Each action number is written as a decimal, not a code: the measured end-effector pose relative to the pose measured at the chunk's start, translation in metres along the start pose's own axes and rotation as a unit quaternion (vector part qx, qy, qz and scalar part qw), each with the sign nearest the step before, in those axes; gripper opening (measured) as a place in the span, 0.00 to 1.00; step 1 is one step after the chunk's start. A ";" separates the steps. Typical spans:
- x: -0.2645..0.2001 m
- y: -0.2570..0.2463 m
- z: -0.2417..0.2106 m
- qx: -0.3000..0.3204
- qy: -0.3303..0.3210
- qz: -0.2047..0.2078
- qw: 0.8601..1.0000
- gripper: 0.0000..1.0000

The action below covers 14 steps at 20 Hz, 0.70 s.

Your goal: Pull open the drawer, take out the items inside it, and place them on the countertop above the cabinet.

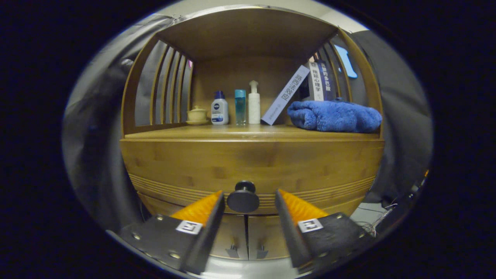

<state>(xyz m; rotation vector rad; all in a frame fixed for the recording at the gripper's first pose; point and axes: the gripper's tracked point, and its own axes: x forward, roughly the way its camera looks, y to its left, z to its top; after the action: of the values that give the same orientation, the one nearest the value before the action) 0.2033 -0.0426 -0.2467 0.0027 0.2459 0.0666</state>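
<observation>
A wooden cabinet fills the gripper view. Its drawer front [252, 164] is shut and carries a round dark knob [243, 199] at its lower middle. My gripper [250, 201] is open, and the knob sits right between its two fingertips, with a small gap on each side. Neither finger presses on the knob. Above the drawer lies the wooden countertop [232, 133], under a shelf roof. The drawer's inside is hidden.
On the countertop stand a small lidded cup [197, 115], three bottles [219, 108], a leaning box [286, 95], upright books [319, 81] and a folded blue towel [335, 116]. Slatted side walls close both ends. Two lower cabinet doors [248, 236] sit beneath the drawer. Cables [368, 226] lie at the lower right.
</observation>
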 end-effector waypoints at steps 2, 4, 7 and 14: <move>0.004 0.003 0.002 -0.013 -0.006 0.008 1.000 0.62; 0.010 0.003 0.005 -0.017 -0.005 0.002 1.000 0.48; 0.000 0.002 0.005 -0.012 -0.028 -0.017 0.999 0.41; -0.003 0.005 0.000 0.009 -0.025 0.001 1.000 0.37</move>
<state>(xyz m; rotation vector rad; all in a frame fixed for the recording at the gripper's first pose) 0.2005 -0.0382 -0.2459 0.0219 0.1970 0.0655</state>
